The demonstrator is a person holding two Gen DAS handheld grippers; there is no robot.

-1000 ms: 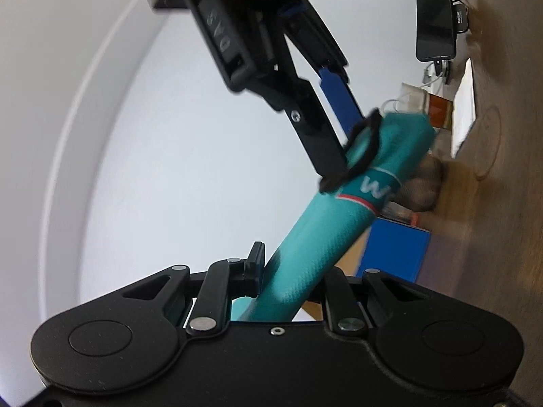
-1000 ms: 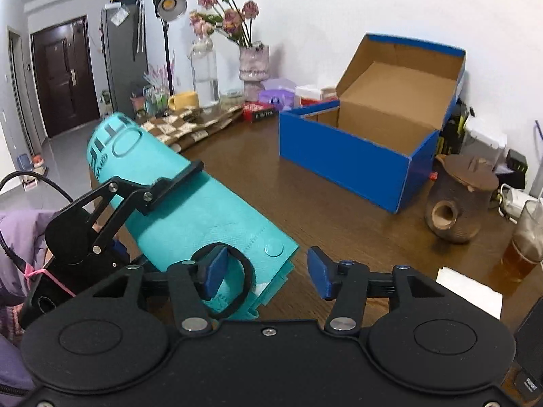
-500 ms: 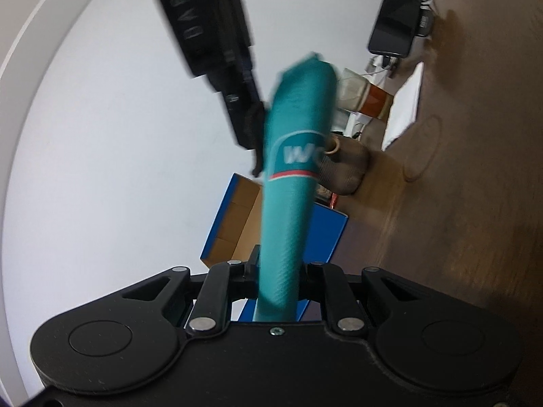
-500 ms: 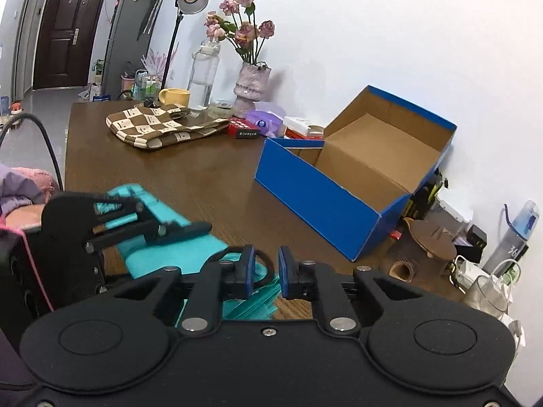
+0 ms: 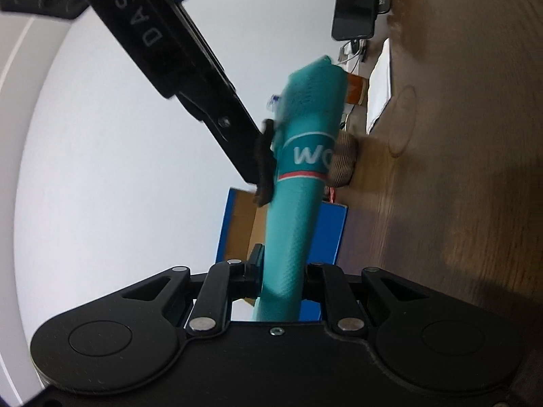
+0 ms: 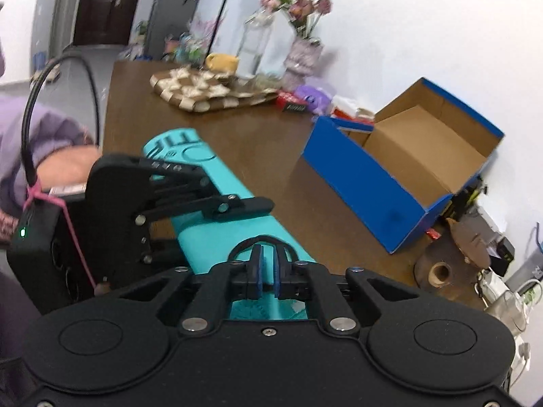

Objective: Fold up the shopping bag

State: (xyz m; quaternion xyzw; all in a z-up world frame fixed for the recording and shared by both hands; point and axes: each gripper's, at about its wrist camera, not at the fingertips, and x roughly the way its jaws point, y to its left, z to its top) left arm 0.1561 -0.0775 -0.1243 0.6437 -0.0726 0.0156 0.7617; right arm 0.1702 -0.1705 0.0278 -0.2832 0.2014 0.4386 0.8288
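Shopping bag (image 5: 298,183), teal, now rolled into a tight tube held clear above the table (image 6: 271,156). My left gripper (image 5: 280,271) clamps one end, as a second ago. My right gripper (image 6: 268,266), spread wide then, has since clenched on the black elastic loop (image 5: 264,166). I judge the binding step has begun: stretching this loop around the roll.

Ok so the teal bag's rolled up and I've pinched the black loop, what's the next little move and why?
Probably pull the black elastic loop over the roll's end. The left gripper clamps the rolled teal bag, and the right gripper is shut on the loop, which sits beside the roll, not around it.
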